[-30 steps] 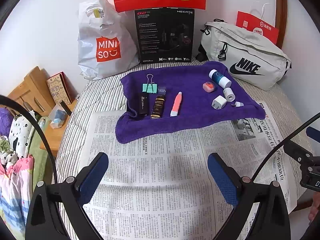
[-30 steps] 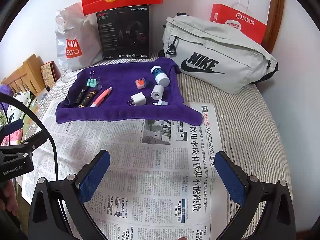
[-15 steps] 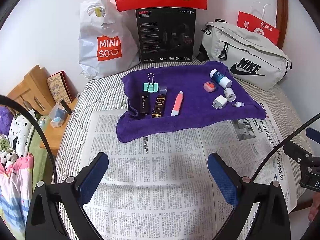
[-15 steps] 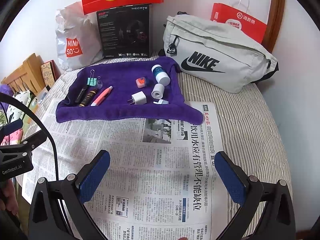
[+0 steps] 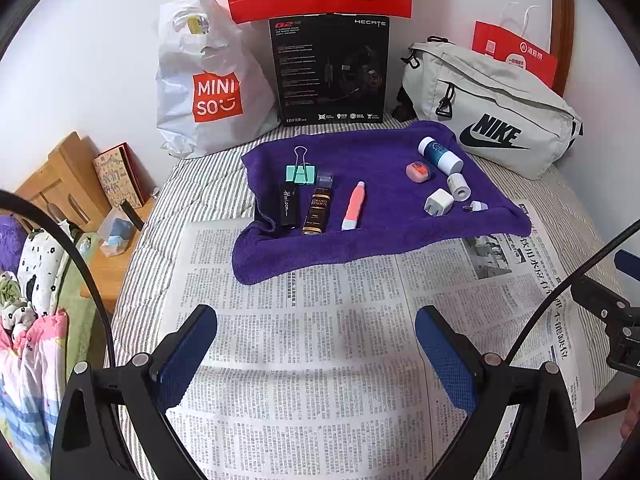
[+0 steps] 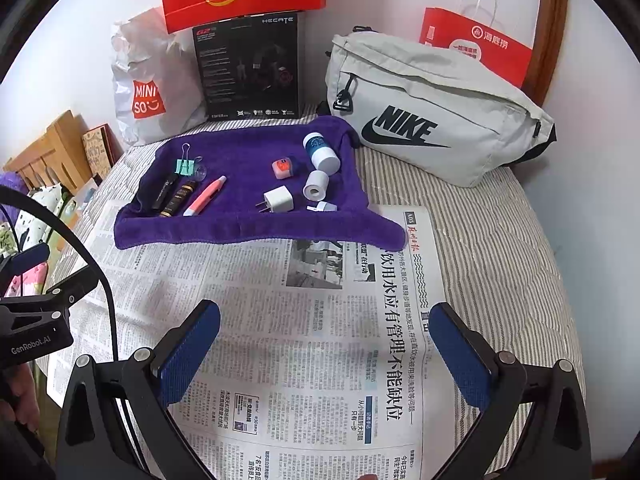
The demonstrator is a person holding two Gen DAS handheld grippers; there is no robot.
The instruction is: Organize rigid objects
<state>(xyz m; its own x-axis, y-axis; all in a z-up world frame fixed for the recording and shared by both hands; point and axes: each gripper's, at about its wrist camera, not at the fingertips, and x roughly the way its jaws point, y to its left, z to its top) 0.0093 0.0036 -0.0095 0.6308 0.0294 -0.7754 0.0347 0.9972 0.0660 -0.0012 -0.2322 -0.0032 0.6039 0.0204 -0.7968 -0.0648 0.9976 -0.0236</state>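
We hold the left gripper (image 5: 316,344) and right gripper (image 6: 326,342) spread wide, empty, above the newspaper (image 5: 320,360). The small things (clip (image 5: 301,174), pink pen (image 5: 354,206), charger (image 5: 439,202)) lie on the purple towel (image 5: 372,240) beyond.

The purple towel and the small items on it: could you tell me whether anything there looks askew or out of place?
Nothing is spilled or visibly damaged. The purple towel is rumpled, its front edge lapping onto the newspaper. The blue-and-white bottle and the white roll lie on their sides. Both grippers are open and empty.
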